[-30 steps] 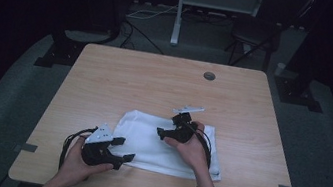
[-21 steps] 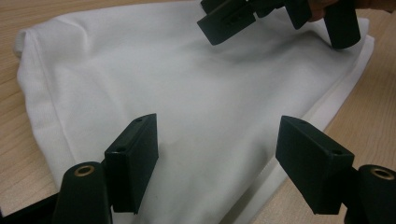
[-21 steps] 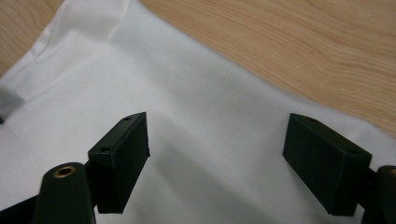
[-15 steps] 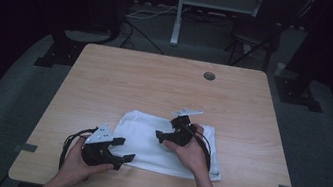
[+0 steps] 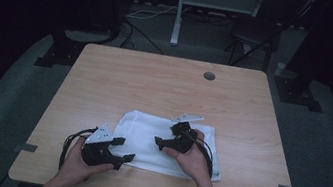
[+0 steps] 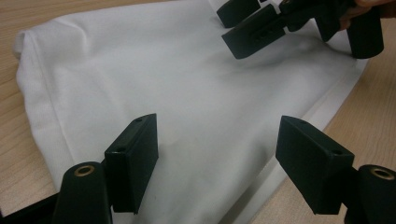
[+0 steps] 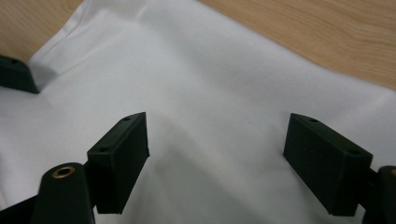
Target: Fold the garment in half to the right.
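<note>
- Cloth (image 5: pixel 147 138), white, folded, flat on table (image 5: pixel 165 88), toward near edge, long axis running left-right along that edge.
- Left gripper (image 5: pixel 126 150) at cloth's near-left corner, jaws spread wide, nothing pinched; seen in left gripper view (image 6: pixel 217 170) straddling cloth's near hem, low over fabric, contact not clear.
- Right gripper (image 5: pixel 160 143) over cloth's middle-right, pointing left across it toward left gripper; jaws apart, not clamped on anything; in right gripper view (image 7: pixel 215 158) plain fabric between jaws, no fold or edge caught.
- Key relation: near hem of cloth running diagonally between left jaws, so edge already lined up for a pinch there; right jaws over flat middle, no edge within reach, nearest hems at cloth's far side and right end.
- Left gripper judged nearer to a graspable edge than right.
- Left end of cloth looks rounded like a fold; layered hems along near side, visible in left gripper view.
- Room: wide bare wood beyond cloth's far side and to cloth's left and right; only a narrow strip between cloth and table's near edge, so dragging or unfolding likely easier away from person.
- Small round grommet (image 5: pixel 209 75) well beyond cloth, out of the way.
</note>
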Demonstrator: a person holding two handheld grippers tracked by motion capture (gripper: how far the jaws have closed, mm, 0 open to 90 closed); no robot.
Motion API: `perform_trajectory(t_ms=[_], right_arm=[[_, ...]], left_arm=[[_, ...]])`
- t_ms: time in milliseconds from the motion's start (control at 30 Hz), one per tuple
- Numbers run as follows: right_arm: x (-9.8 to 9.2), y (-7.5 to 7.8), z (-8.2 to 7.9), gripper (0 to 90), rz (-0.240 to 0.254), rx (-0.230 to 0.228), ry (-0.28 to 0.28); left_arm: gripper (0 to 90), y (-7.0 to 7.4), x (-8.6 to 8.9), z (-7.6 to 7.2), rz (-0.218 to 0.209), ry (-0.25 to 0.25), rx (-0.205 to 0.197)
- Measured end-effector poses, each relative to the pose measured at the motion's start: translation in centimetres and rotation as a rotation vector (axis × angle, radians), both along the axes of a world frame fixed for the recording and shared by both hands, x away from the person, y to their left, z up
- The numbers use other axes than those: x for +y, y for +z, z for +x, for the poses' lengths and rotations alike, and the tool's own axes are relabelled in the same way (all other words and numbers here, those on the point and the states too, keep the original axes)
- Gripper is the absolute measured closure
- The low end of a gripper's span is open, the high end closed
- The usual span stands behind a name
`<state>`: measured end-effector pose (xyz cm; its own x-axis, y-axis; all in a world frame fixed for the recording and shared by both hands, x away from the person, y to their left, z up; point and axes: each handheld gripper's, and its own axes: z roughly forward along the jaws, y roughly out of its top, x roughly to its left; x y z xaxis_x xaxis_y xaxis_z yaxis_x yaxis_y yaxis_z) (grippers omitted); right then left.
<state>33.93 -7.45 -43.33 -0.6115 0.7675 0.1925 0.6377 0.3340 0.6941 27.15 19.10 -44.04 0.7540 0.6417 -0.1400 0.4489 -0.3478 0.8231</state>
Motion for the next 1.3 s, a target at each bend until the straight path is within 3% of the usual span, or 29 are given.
perform_trajectory(t_ms=[833,1000,1300], right_arm=[[-0.7,0.1,-2.5,21.6,0.041,0.037,0.091],[-0.8,0.1,-2.9,21.5,0.040,0.040,0.129],[-0.7,0.2,-3.7,21.4,0.026,0.042,0.146]], left_arm=[[30.0,0.0,0.0,0.1,0.004,0.000,0.002],[30.0,0.0,0.0,0.1,0.005,0.000,0.003],[30.0,0.0,0.0,0.1,0.005,0.000,0.001]])
